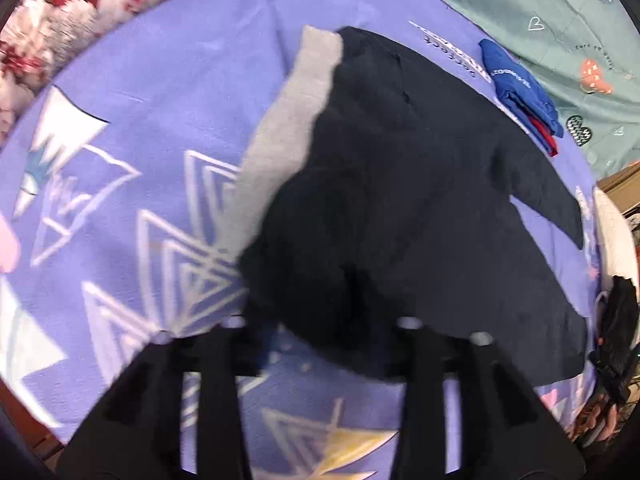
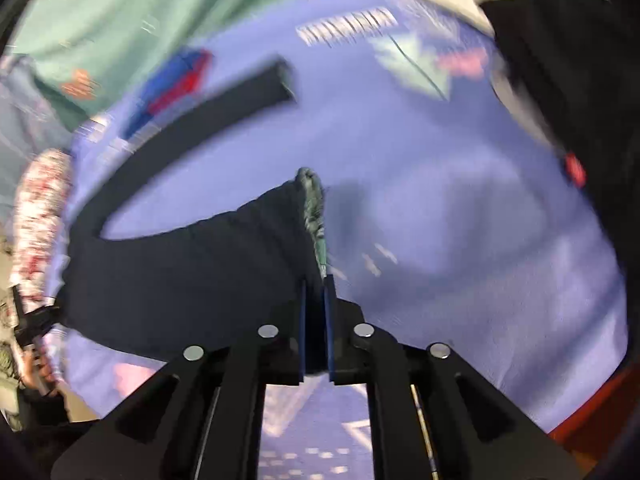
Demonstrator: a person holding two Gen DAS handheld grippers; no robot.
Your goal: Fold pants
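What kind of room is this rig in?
Probably a bedroom: the black pants lie on a purple patterned bedsheet, with a floral quilt and a green sheet at its edges. A folded blue garment lies nearby.

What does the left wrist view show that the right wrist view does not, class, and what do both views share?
Only the left wrist view shows the grey lining at the pants' edge and the open left gripper. Only the right wrist view shows the right gripper shut on a trouser hem, lifting that leg. Both show the dark pants on the purple blanket, plus the folded blue and red clothes.
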